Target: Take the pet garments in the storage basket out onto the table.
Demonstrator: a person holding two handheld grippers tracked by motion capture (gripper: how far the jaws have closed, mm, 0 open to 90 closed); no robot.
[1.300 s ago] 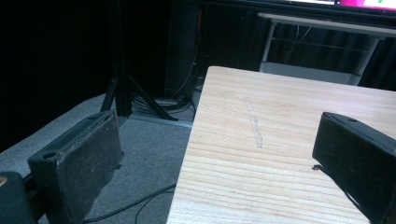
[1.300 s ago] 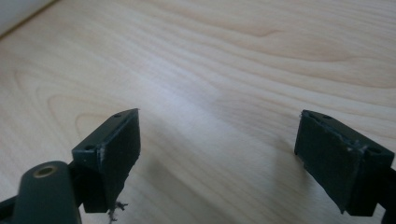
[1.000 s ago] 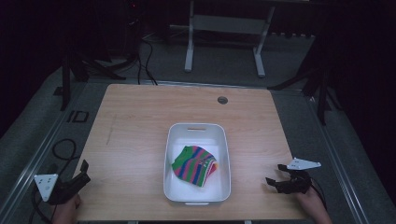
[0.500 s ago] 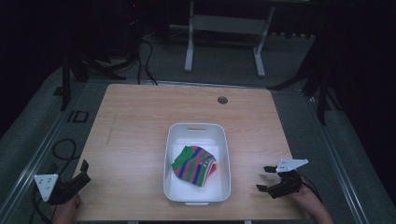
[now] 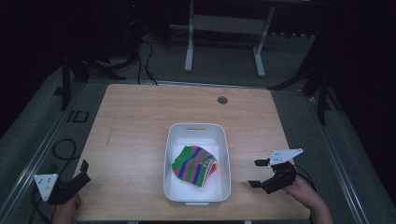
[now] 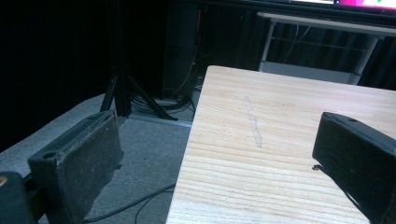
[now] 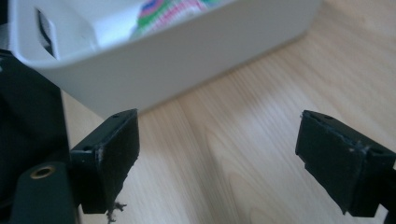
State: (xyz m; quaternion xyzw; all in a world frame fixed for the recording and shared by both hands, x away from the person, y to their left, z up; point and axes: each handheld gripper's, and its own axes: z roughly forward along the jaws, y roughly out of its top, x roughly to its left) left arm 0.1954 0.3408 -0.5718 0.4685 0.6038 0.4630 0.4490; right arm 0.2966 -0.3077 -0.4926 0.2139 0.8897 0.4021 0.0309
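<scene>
A white plastic bin [image 5: 196, 128] sits near the front middle of the wooden table [image 5: 140, 121]. Inside it lies a folded cloth [image 5: 195, 164] striped green, pink, blue and orange. My right gripper [image 5: 256, 173] is open just right of the bin, low over the table, with its jaws turned toward the bin's side wall [image 7: 177, 60]. The cloth [image 7: 163, 11] peeks over the rim in the right gripper view. My left gripper [image 5: 85, 171] is open at the table's front left corner, with nothing between its jaws [image 6: 219, 154].
A small round grommet [image 5: 222, 100] is set in the table near its far edge. Cables [image 5: 60, 149] and black stand legs [image 5: 84, 70] lie on the grey floor to the left. A metal frame [image 5: 224, 28] stands beyond the table.
My right gripper has moved left toward the bin, from the table's right edge to just beside the bin's side. The left gripper has stayed put.
</scene>
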